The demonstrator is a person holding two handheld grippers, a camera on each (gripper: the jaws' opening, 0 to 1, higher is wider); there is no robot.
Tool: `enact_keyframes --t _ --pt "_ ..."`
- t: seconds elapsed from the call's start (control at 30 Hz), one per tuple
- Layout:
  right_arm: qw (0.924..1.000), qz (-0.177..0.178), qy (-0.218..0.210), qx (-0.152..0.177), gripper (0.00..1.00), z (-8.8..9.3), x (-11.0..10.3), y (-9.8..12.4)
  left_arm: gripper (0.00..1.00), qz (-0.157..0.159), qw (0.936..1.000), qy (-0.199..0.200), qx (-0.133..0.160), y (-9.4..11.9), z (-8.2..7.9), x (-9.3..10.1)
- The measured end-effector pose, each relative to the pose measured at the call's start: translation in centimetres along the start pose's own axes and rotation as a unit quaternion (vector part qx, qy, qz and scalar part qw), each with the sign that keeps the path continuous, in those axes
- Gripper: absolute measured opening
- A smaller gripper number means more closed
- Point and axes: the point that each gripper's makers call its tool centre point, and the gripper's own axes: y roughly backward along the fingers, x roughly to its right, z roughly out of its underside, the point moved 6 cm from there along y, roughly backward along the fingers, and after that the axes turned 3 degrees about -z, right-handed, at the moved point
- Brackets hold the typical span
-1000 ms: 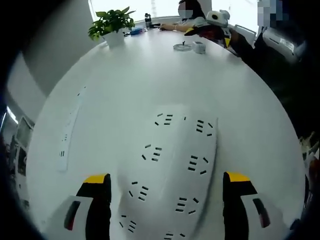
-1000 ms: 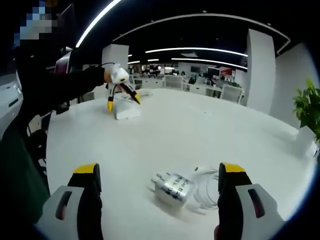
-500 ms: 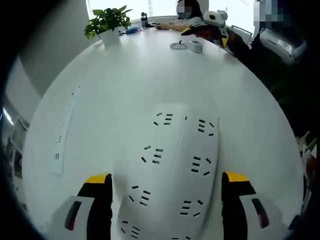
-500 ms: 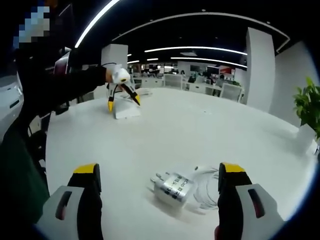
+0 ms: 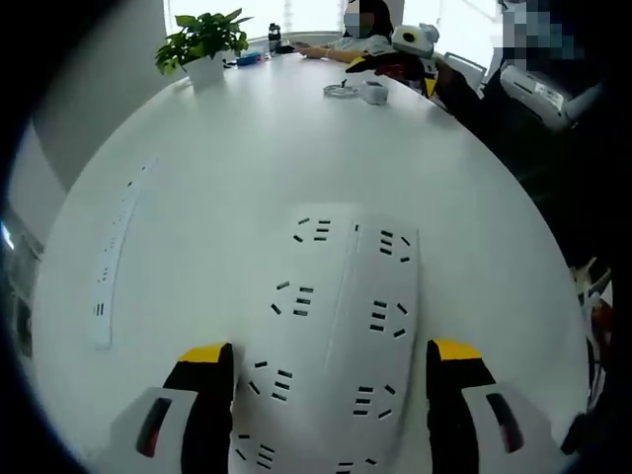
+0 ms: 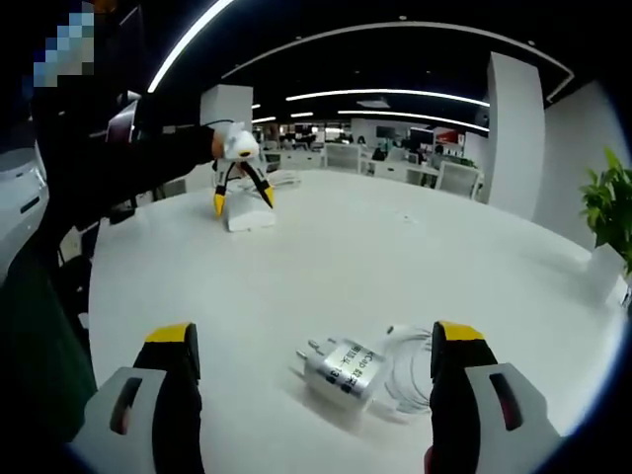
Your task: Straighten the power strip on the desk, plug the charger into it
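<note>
White strip (image 5: 331, 336) lies between the wide-open left tongs (image 5: 331, 360); charger (image 6: 343, 370) lies between the wide-open, empty right tongs (image 6: 314, 346).

Left hand-held gripper (image 5: 331, 380) jaws spread wide; right hand-held gripper (image 6: 314, 370) jaws likewise spread, low over table.

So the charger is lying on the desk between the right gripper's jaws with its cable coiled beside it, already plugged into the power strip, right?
Not plugged in. In the right gripper view the charger lies loose on the desk, prongs bare, cable coiled beside it. The power strip sits far across the desk under the left gripper.
</note>
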Motion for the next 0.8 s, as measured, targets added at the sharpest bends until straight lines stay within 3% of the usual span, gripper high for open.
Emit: enact_keyframes --t 0.33,0.8 --pt "0.9999 0.011 0.000 -0.001 0.95 0.04 0.28 0.01 0.80 0.027 0.9995 -0.006 0.015 -0.31 -0.44 0.07" --pt "0.9998 0.015 0.005 -0.008 0.93 -0.08 0.35 -0.27 0.79 0.021 0.9993 -0.023 0.022 -0.51 -0.47 -0.05"
